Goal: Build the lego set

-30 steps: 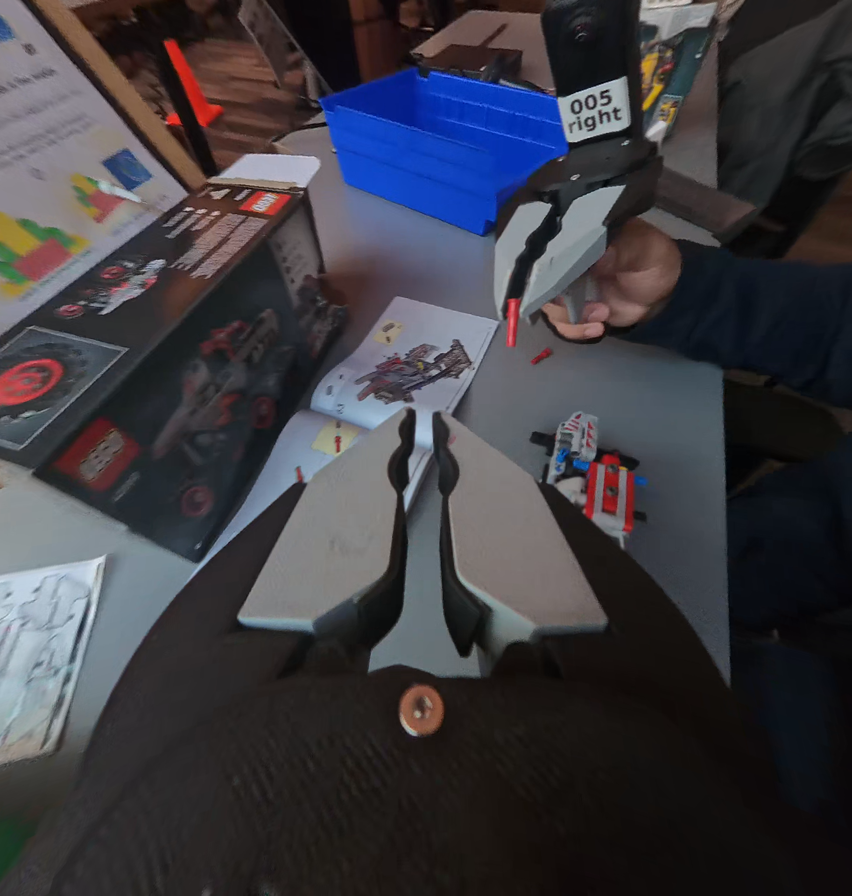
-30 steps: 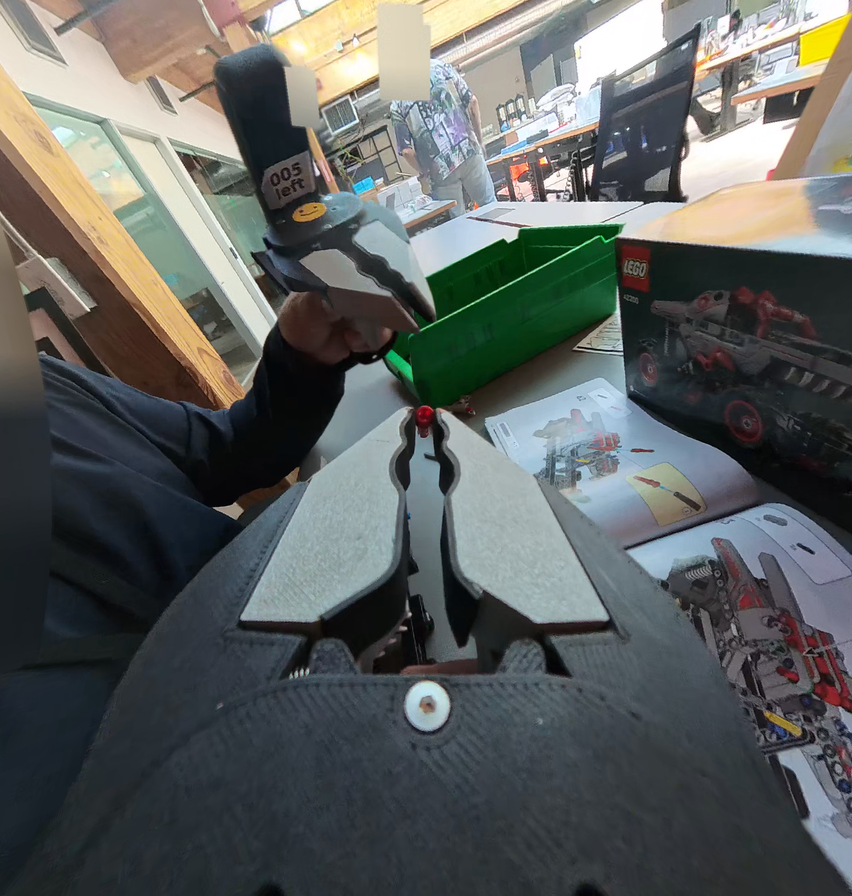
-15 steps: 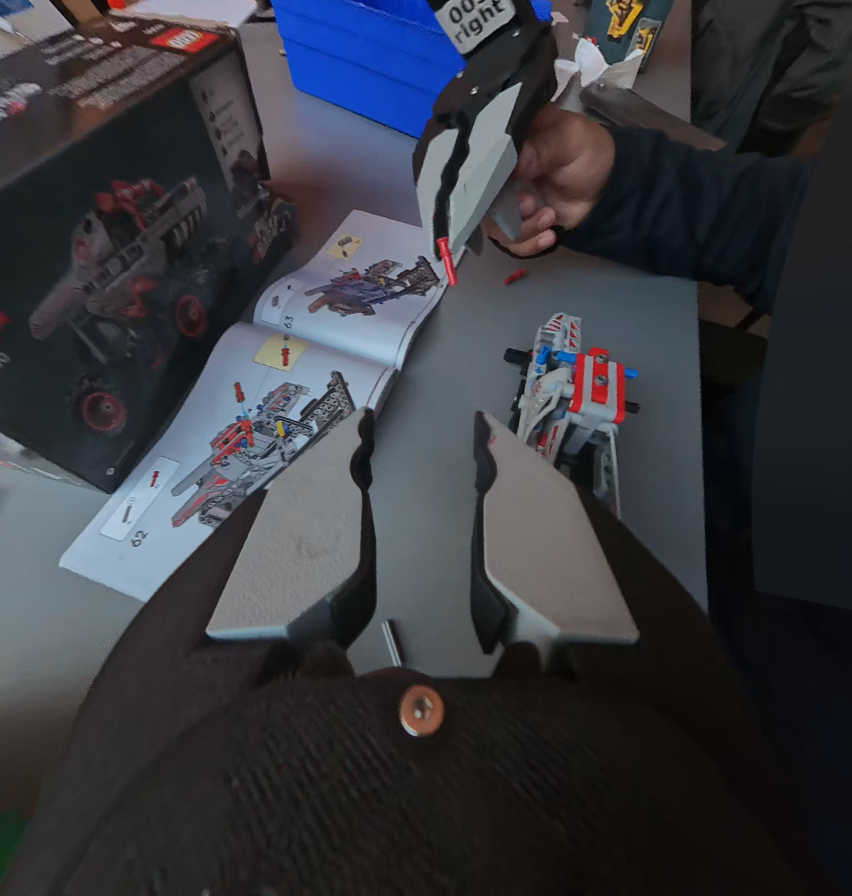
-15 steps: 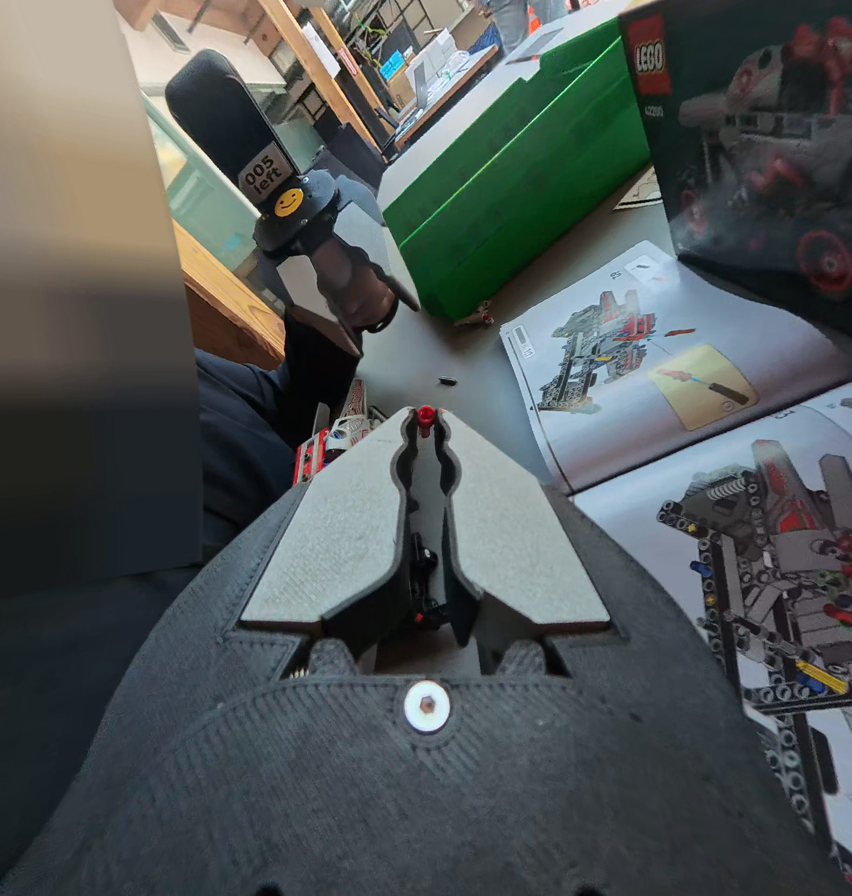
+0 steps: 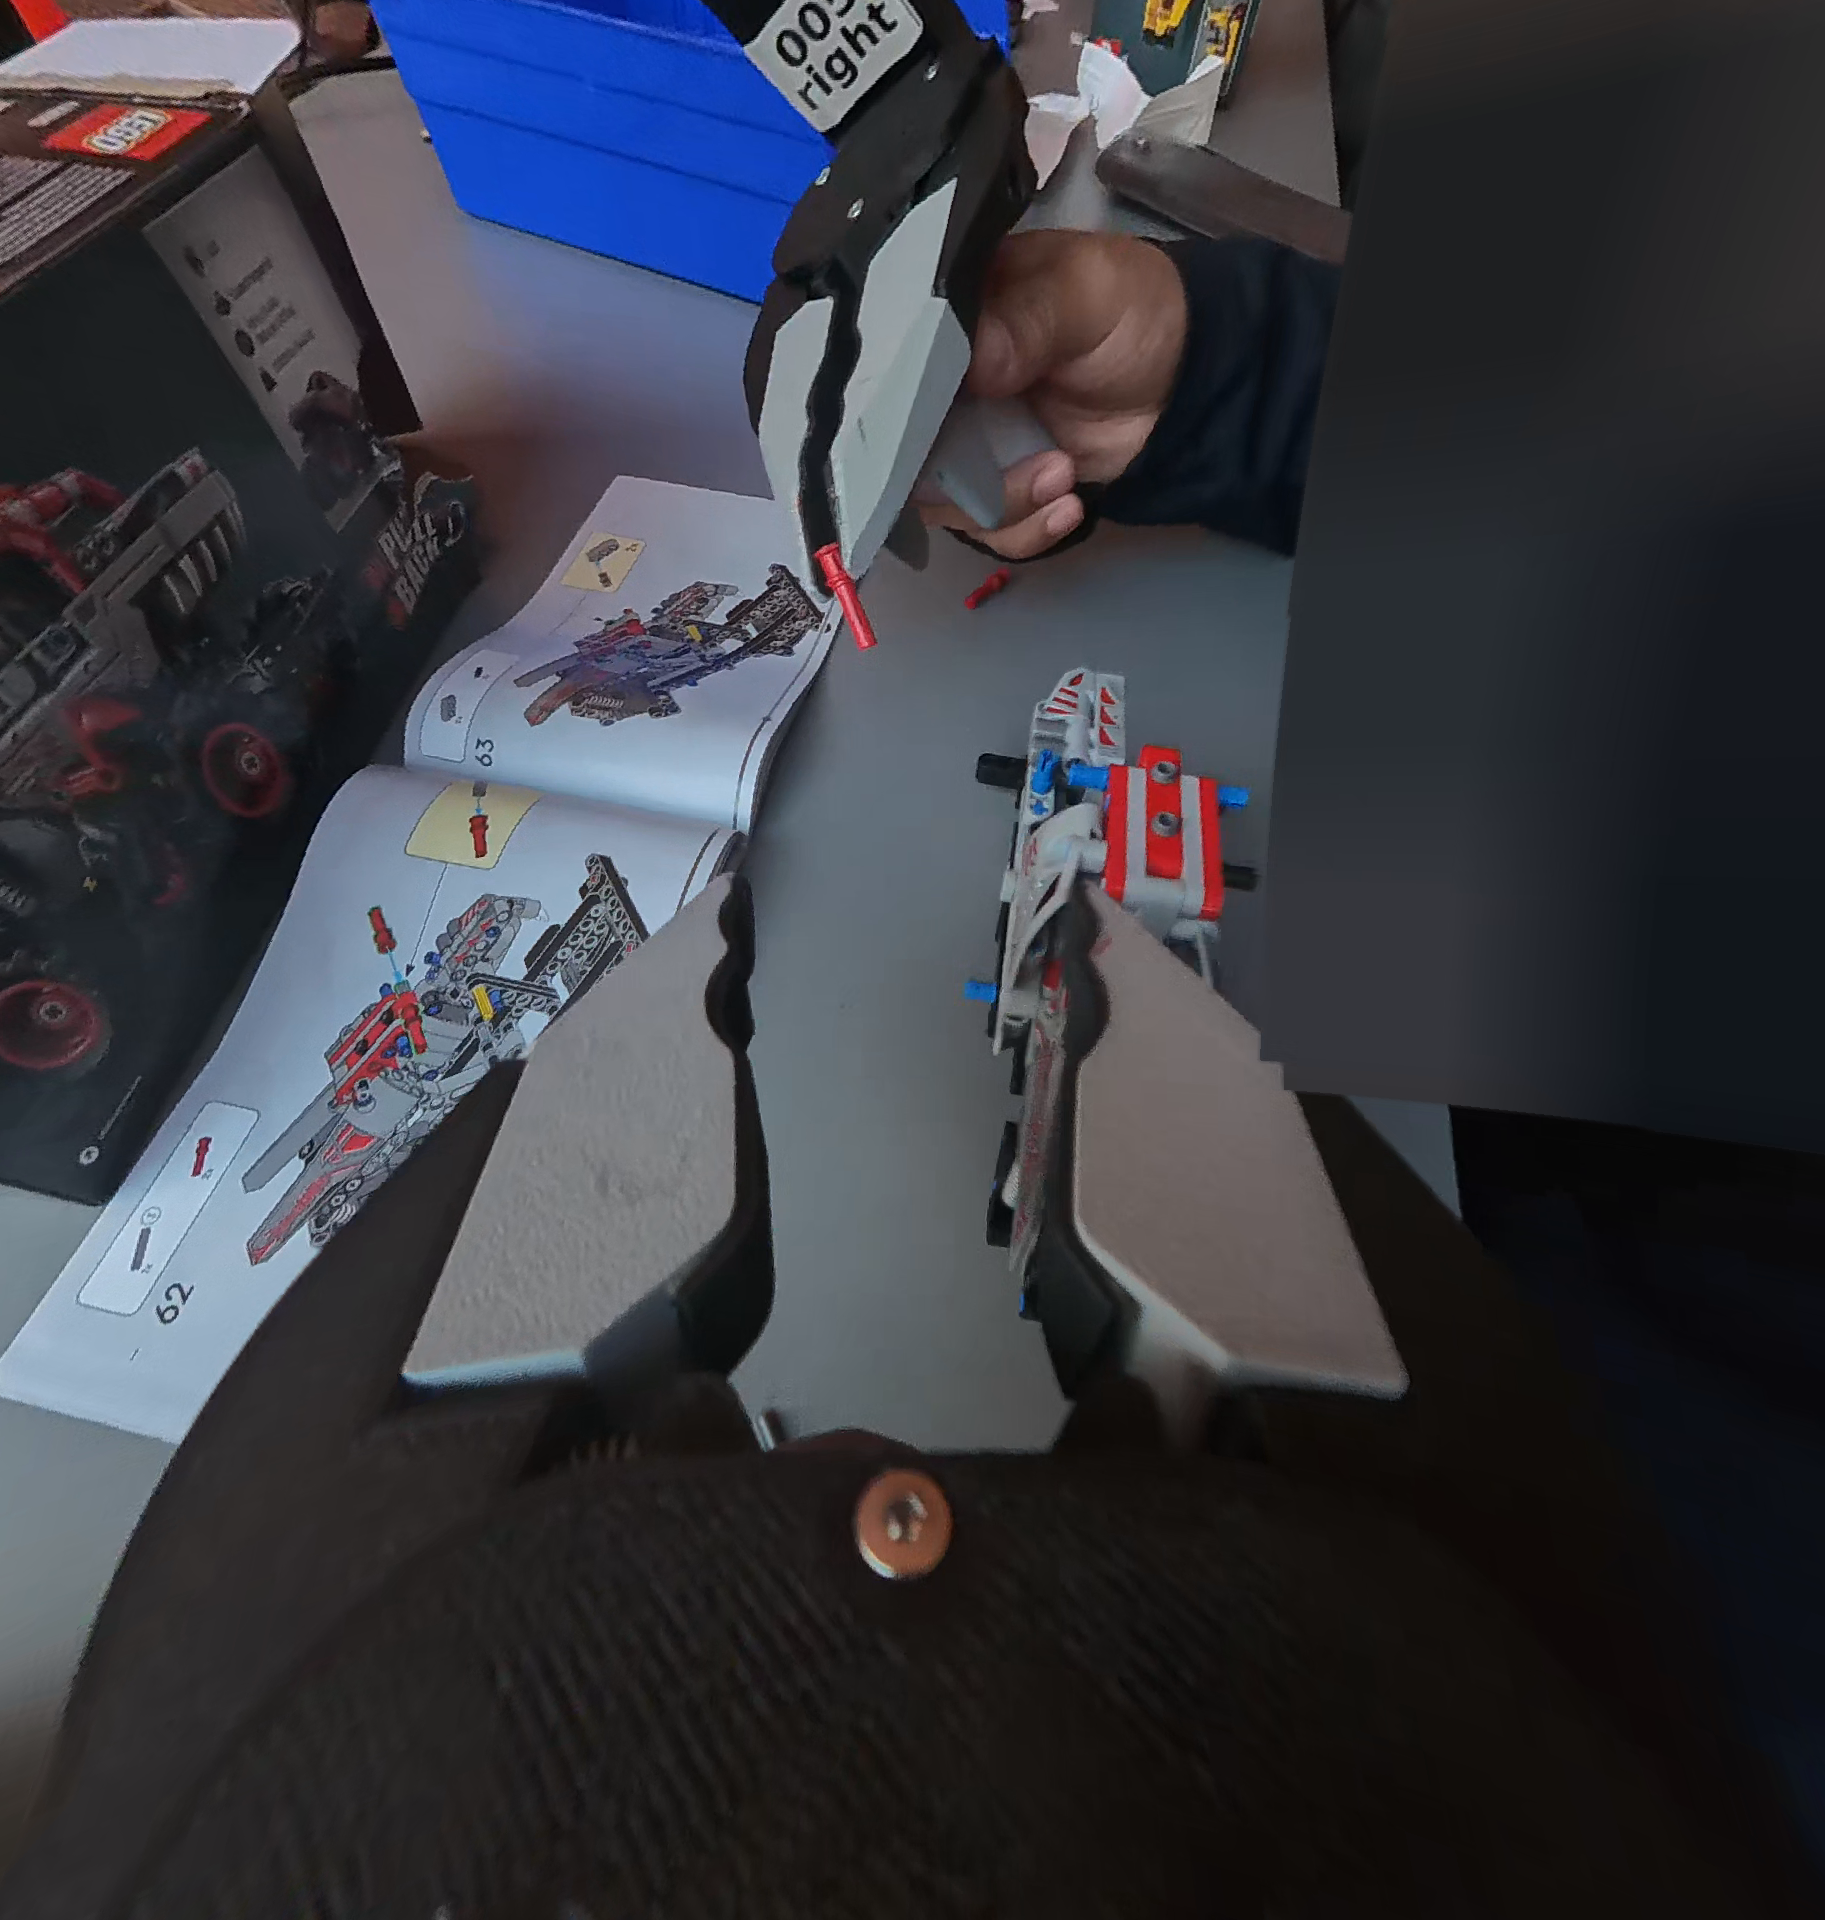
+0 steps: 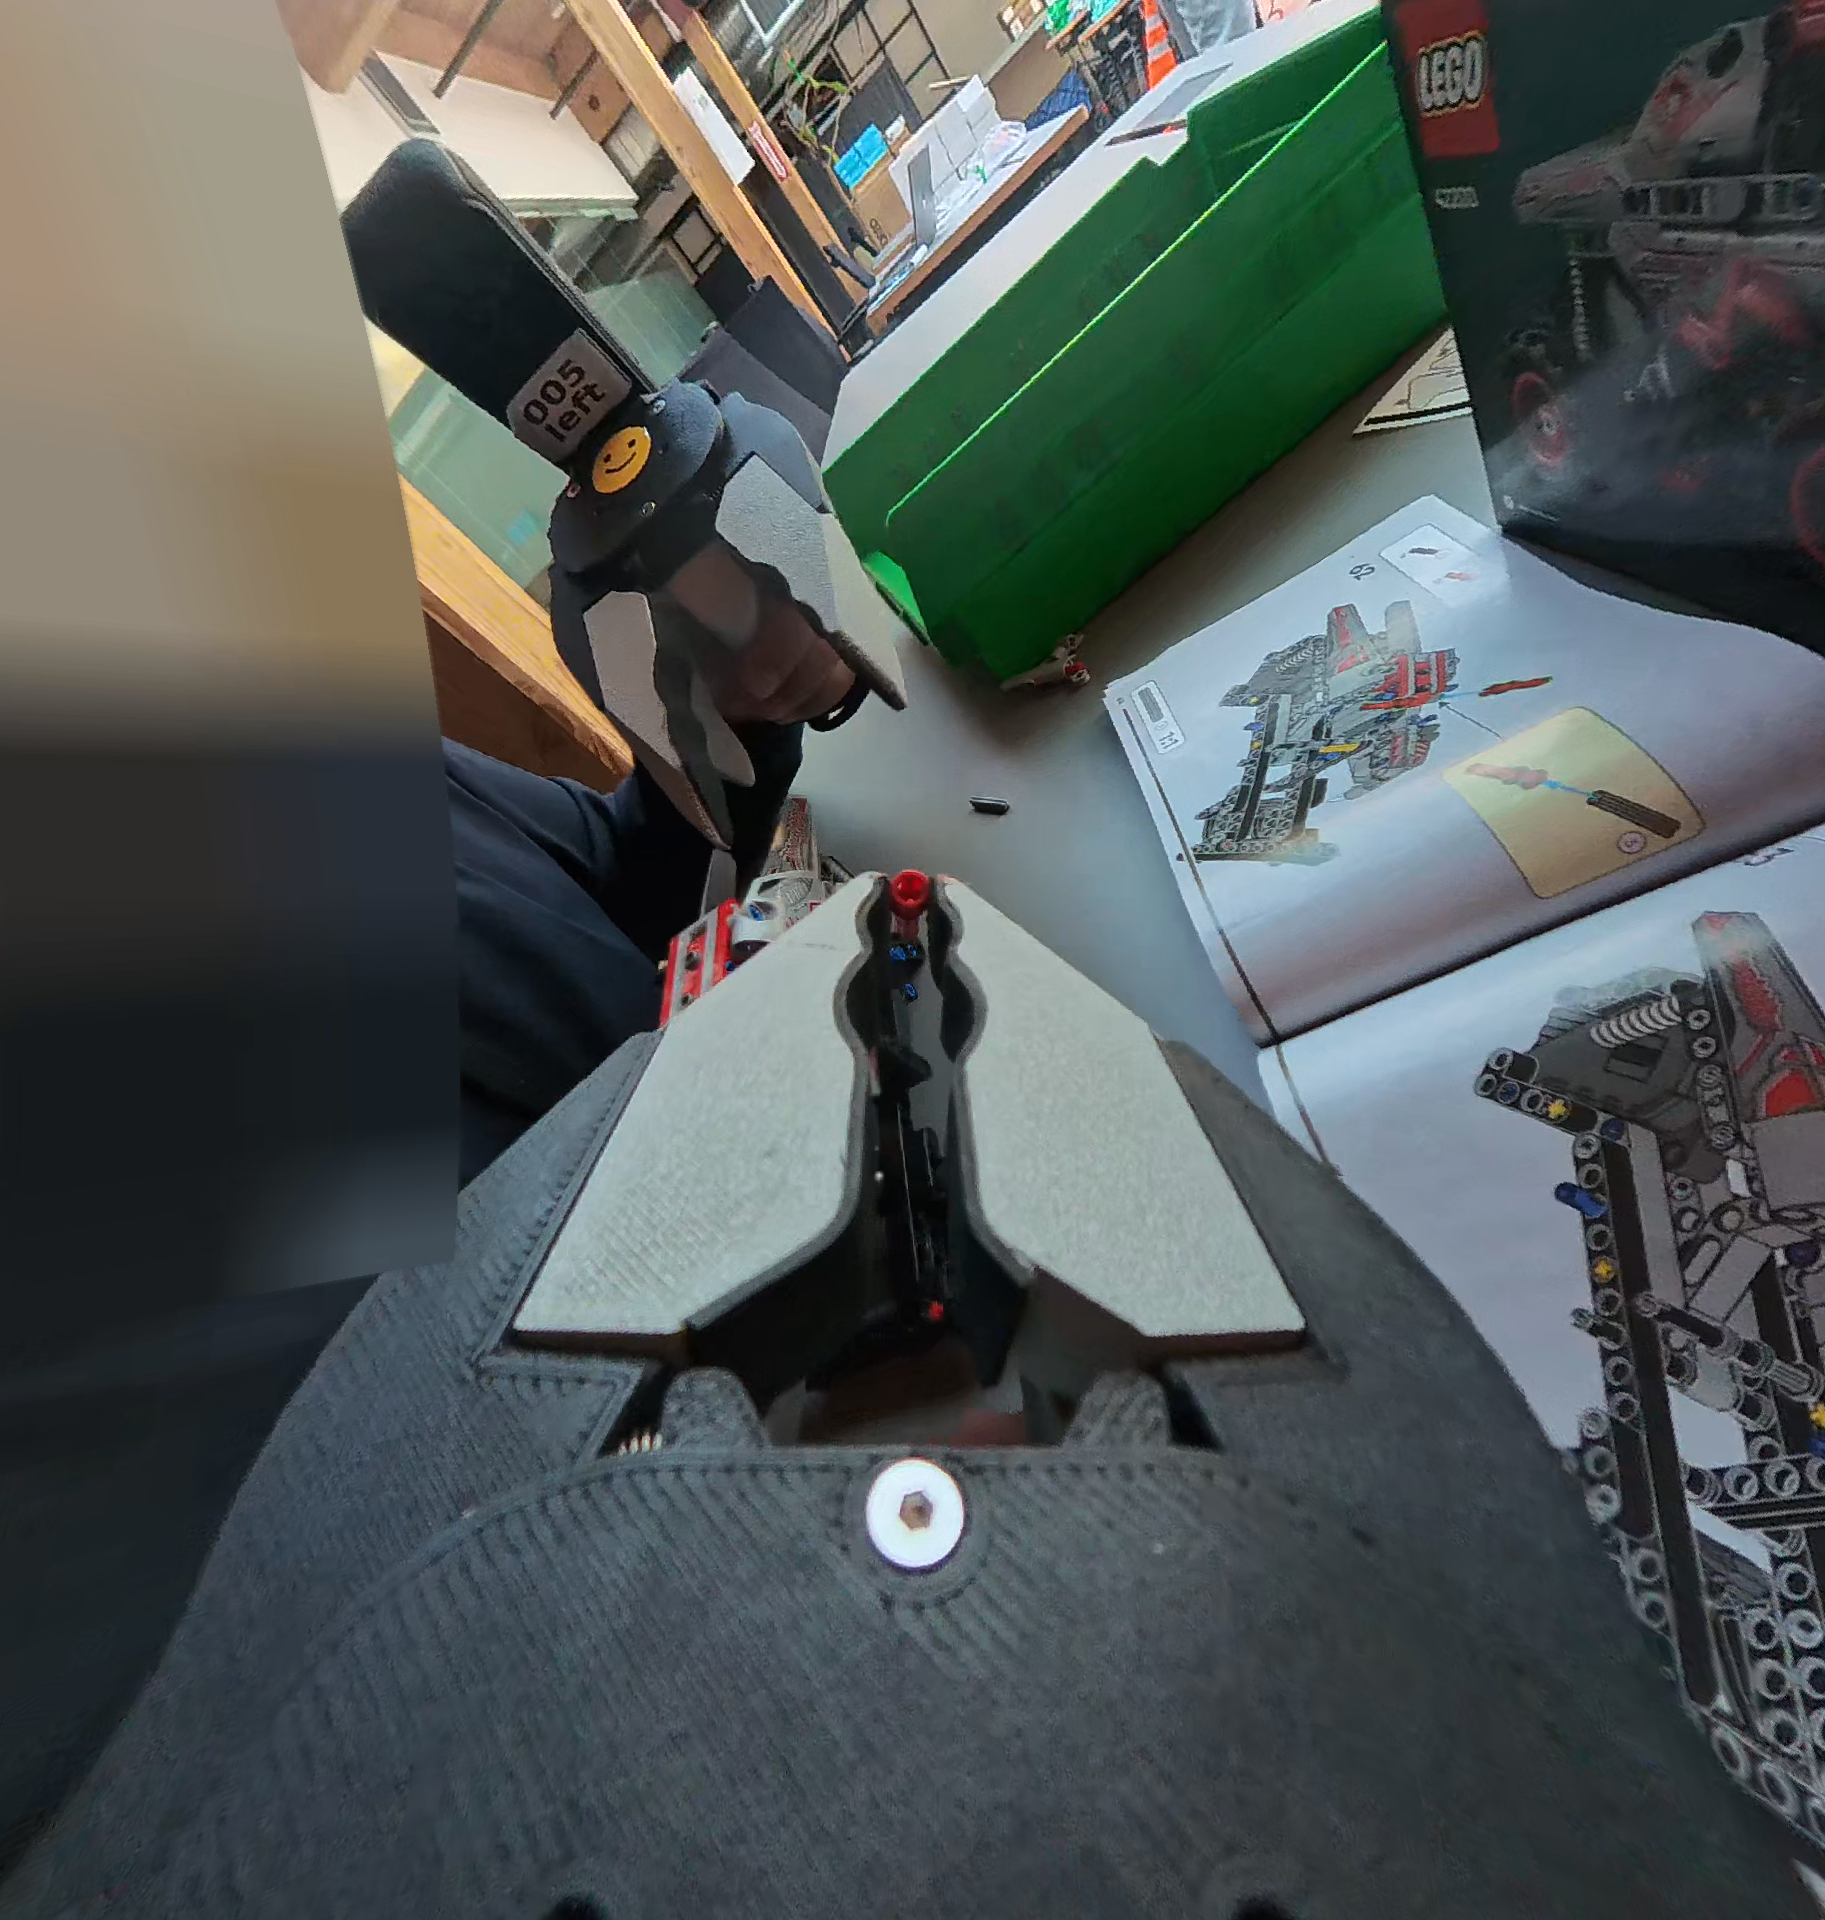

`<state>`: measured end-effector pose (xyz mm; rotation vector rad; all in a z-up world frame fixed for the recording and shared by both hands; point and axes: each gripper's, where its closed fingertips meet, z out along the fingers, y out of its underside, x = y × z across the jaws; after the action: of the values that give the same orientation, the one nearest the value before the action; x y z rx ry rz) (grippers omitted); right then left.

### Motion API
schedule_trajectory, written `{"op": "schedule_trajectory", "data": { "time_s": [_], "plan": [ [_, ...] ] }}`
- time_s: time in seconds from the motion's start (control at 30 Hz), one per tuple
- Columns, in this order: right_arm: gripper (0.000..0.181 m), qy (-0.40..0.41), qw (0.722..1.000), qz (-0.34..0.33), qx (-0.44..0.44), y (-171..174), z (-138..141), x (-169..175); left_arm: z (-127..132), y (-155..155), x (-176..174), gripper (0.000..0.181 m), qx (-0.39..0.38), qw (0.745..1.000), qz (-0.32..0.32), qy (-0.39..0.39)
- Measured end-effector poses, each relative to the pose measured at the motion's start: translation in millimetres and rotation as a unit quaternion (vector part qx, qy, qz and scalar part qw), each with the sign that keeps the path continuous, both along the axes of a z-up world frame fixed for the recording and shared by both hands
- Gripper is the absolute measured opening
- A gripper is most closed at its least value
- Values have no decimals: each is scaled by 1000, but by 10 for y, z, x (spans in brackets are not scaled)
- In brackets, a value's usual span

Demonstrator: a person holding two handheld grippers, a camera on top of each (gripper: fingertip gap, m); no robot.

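Two tongs work over a grey worktop [image 5: 887,1039]. The left tongs [image 5: 913,935] stand spread wide, empty, their right finger overlapping the near side of the partly built model [image 5: 1116,842], which lies on the worktop by the open instruction booklet [image 5: 617,675]. The right tongs [image 6: 913,899] are pressed together on a red pin [image 6: 908,891]. The left wrist view shows that pin's length poking below the tips [image 5: 848,597], a second red pin [image 5: 987,588] loose on the worktop, and a blue bin [image 5: 596,135] behind. Only the right wrist view shows the green bin [image 6: 1126,416] and a small black piece [image 6: 988,804] lying loose. Both views show the set's box [image 6: 1656,312].
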<state>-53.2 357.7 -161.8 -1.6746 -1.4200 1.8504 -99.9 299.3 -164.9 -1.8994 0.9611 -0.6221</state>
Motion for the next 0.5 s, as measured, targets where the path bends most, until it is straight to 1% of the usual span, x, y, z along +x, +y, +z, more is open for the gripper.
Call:
{"op": "schedule_trajectory", "data": {
  "time_s": [0.03, 0.1, 0.17, 0.27, 0.37, 0.5],
  "plan": [
    [4, 3, 1000, 4, 0, -24, 12, 6, 4, -12, 13, 57, 0, 1000, -3, 2],
    [4, 6, 1000, 9, 11, -66, 5, 18, 1, -1, -9, 55, 11, 1000, 5, 13],
    [4, 4, 1000, -1, 29, -50, -26, 23, 1, 16, -40, 52, 24, 999, 16, 16],
    [4, 17, 1000, -6, 12, -39, 23, 51, 16, 60, -104, 49, 41, 999, 32, 7],
    [4, 20, 1000, -9, -7, -30, 69, 65, -23, 109, -187, 50, 39, 998, 46, 9],
    [4, 19, 1000, -2, 0, -72, 83, 83, -54, 125, -197, 50, 21, 999, 48, -12]
  ]
}}
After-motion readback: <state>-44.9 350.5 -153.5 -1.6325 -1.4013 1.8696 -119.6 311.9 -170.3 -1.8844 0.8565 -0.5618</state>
